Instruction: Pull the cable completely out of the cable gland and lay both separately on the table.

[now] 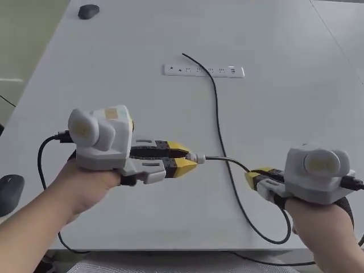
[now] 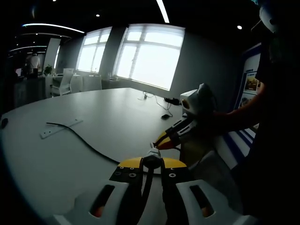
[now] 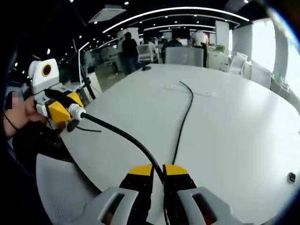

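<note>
My left gripper (image 1: 190, 157) is held just above the white table (image 1: 142, 102), shut on a small white cable gland (image 1: 197, 157). A black cable (image 1: 216, 114) leaves the gland toward my right gripper (image 1: 250, 176), which is shut on it a short way off. Past that grip the cable loops near the front edge and runs up the table to the far side. In the left gripper view the gland (image 2: 153, 155) sits between the yellow tips. In the right gripper view the cable (image 3: 122, 136) stretches from my jaws to the gland (image 3: 76, 112).
A white power strip (image 1: 203, 70) lies at the far middle of the table, beside the cable's far end. One dark mouse (image 1: 88, 10) sits at the far left, another (image 1: 10, 193) at the left edge. Chairs and people stand in the background office.
</note>
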A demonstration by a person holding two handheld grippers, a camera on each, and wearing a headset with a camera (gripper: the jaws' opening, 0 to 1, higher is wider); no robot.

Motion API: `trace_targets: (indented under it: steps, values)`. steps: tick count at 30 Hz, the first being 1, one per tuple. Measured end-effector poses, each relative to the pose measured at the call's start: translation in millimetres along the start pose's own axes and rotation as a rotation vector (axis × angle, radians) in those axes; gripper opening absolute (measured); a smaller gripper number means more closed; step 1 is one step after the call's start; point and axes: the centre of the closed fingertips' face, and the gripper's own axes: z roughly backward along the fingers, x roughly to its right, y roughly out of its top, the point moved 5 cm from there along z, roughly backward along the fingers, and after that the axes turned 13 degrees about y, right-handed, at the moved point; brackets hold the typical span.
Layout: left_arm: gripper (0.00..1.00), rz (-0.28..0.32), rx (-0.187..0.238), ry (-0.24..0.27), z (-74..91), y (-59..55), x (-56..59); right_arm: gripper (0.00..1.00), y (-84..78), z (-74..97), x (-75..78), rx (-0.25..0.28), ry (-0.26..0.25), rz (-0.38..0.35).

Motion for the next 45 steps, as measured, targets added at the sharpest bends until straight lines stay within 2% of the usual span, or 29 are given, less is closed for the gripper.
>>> trace_targets:
  steps: [7, 10, 14, 17, 23, 27, 31, 36, 45]
  values:
    - [0.15, 0.004, -0.007, -0.008, 0.6, -1.6, 0.9, 0.05, 0.4, 2.2, 0.4, 0.0, 0.006, 0.065]
    - [0.15, 0.0, -0.009, -0.009, 1.0, -1.6, 1.3, 0.09, 6.8, 3.0, -3.5, 0.016, 0.023, 0.125]
    - [0.15, 0.005, -0.002, -0.01, 0.0, 0.0, 2.8, 0.17, 18.1, 4.0, -14.2, 0.008, 0.025, 0.29]
    - [0.15, 0.005, 0.001, -0.013, -1.1, 0.4, 5.1, 0.22, 27.0, 4.1, -29.7, -0.028, 0.033, 0.472]
    - [0.15, 0.012, 0.002, -0.009, -2.1, 0.4, 5.2, 0.18, 38.9, 0.6, -64.3, -0.056, 0.096, 0.624]
    - [0.15, 0.01, 0.0, -0.009, -2.0, 0.0, 5.2, 0.15, 46.3, -3.8, -81.9, -0.069, 0.11, 0.711]
    - [0.15, 0.012, -0.001, -0.01, -2.0, 0.2, 4.8, 0.09, 52.7, -8.7, -90.7, -0.058, 0.128, 0.745]
    - [0.15, 0.01, 0.0, -0.01, -2.7, 1.3, 3.4, 0.06, 58.5, -13.6, -90.3, -0.073, 0.123, 0.79]
    - [0.15, 0.0, -0.002, -0.005, -4.1, 0.7, 1.2, 0.02, 56.9, -16.2, -88.5, -0.086, 0.13, 0.763]
